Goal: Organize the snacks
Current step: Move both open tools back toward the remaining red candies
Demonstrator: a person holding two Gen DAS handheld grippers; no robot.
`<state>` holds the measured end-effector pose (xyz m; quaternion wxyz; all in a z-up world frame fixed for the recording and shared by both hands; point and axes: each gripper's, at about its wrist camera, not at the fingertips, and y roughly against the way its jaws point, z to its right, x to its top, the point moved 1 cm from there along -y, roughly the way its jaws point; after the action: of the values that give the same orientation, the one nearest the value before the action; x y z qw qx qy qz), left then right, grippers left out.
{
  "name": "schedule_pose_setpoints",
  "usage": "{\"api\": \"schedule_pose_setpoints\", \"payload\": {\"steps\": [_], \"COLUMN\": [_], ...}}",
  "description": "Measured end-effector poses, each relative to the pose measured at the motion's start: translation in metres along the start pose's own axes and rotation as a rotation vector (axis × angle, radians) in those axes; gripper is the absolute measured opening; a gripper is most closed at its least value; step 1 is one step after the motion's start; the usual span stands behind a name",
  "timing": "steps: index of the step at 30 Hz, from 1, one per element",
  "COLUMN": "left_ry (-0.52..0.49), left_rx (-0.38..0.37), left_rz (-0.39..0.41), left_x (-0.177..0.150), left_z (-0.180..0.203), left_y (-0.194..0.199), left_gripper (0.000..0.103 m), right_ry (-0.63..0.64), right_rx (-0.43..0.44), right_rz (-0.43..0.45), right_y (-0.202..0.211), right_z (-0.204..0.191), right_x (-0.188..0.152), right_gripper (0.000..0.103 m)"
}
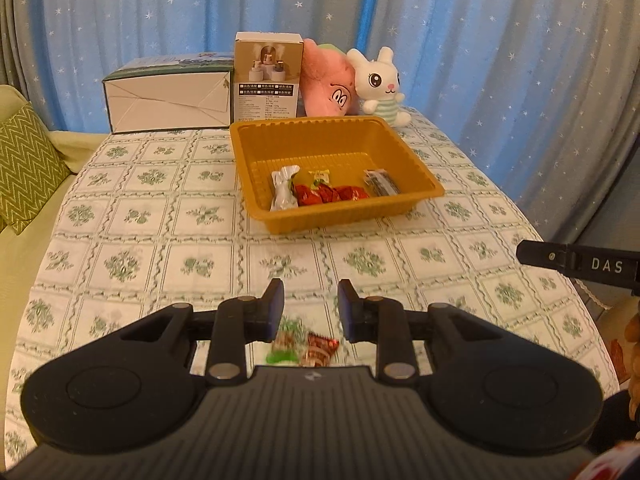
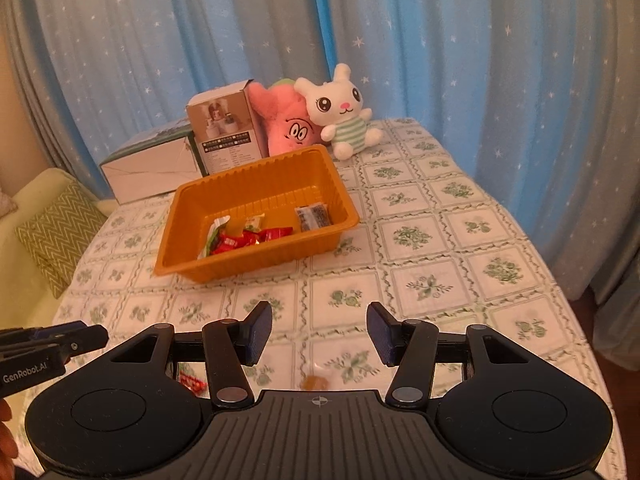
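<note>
tray (image 1: 416, 184) orange | curtain (image 1: 500, 40) blue, white stars | tablecloth (image 1: 160, 220) green floral

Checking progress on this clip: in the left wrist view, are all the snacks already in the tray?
No: two wrapped snacks lie on the tablecloth beneath the left gripper, outside the tray.

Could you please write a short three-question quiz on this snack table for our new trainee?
1. True or false: the orange tray already holds several wrapped snacks.
2. Which toy stands nearest the tray's far right corner? A) white bunny B) pink plush C) no toy
3. Fill in: the red snack on the tablecloth lies under the ___ gripper.

Key
1. True.
2. A.
3. Left; its fingers stand apart with nothing between them, and so do those of the right gripper.
</note>
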<state>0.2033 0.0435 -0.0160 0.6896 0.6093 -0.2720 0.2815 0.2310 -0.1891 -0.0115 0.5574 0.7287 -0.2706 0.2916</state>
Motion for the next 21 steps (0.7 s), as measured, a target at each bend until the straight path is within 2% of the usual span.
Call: {"api": "schedule_pose_setpoints", "payload": {"steps": [6, 12, 16, 21], "left_ry": [0.013, 0.033, 0.042, 0.032], "left_rx": [0.013, 0.03, 0.046, 0.05], "left_rz": [-0.007, -0.013, -0.011, -0.031], "left_x": [-0.023, -0.038, -0.046, -0.054], "left_z": [-0.001, -0.004, -0.006, -0.004], "left_y": [0.026, 0.041, 0.048, 0.048], "left_gripper": [0.027, 0.034, 0.05, 0.053], "right_ry": [0.035, 0.04, 0.053, 0.05], "right_rx": [-0.001, 0.007, 0.017, 0.018], "right_rz": [0.007, -0.013, -0.019, -0.027], "right_y": [0.028, 0.044, 0.05, 0.053], "right_z": [-0.008, -0.014, -0.017, -0.015], "right_x": [-0.026, -0.047, -0.059, -0.069], "right_gripper": [0.053, 0.053, 0.053, 0.054]}}
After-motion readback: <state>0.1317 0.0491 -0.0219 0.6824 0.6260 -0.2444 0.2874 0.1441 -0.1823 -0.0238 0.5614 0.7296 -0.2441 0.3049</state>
